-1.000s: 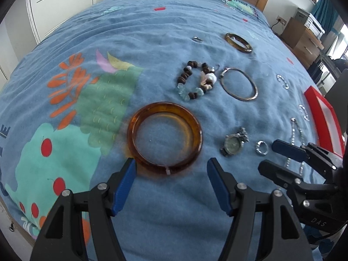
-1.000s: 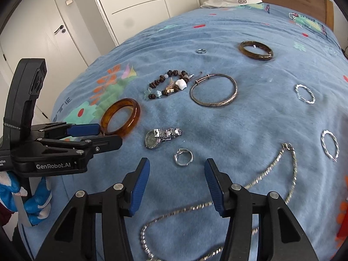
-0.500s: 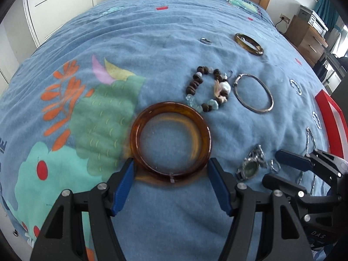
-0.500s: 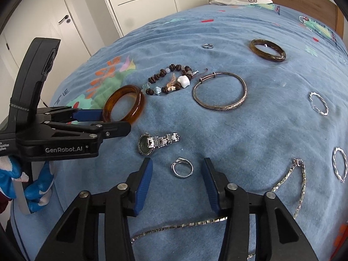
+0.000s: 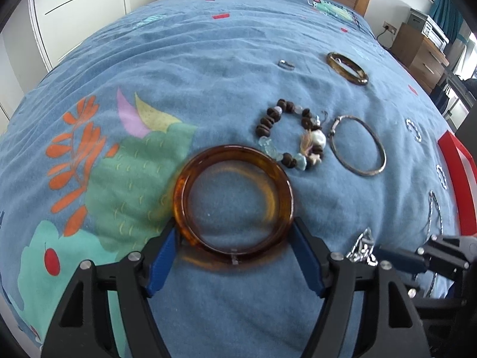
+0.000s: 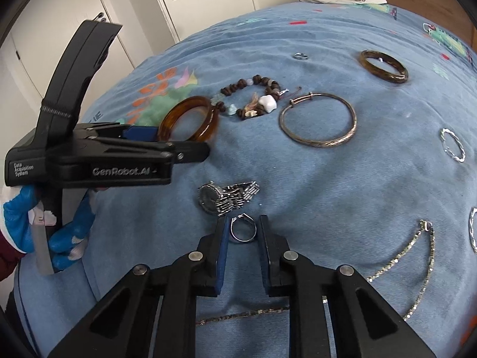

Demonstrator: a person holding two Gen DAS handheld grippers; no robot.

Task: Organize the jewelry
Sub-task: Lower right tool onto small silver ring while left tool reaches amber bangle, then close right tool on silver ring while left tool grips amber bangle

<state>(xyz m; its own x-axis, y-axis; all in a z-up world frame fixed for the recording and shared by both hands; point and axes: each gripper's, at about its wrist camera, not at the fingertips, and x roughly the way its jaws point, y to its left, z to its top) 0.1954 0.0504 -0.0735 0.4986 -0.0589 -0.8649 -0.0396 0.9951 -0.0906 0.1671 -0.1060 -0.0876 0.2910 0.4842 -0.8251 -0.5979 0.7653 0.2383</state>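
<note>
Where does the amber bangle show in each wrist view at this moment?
Left wrist view: amber bangle low centre, flat on the blue bedspread between the fingers of the left gripper.
Right wrist view: amber bangle left of centre, beside the left gripper.
Shared landmark: beaded bracelet next to it.

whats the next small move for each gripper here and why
Probably finish closing the right gripper: its jaws are closing with the small silver ring between them, not clearly pinched yet. The left gripper is opening, straddling the amber bangle near its widest part, so squeezing comes next.
</note>
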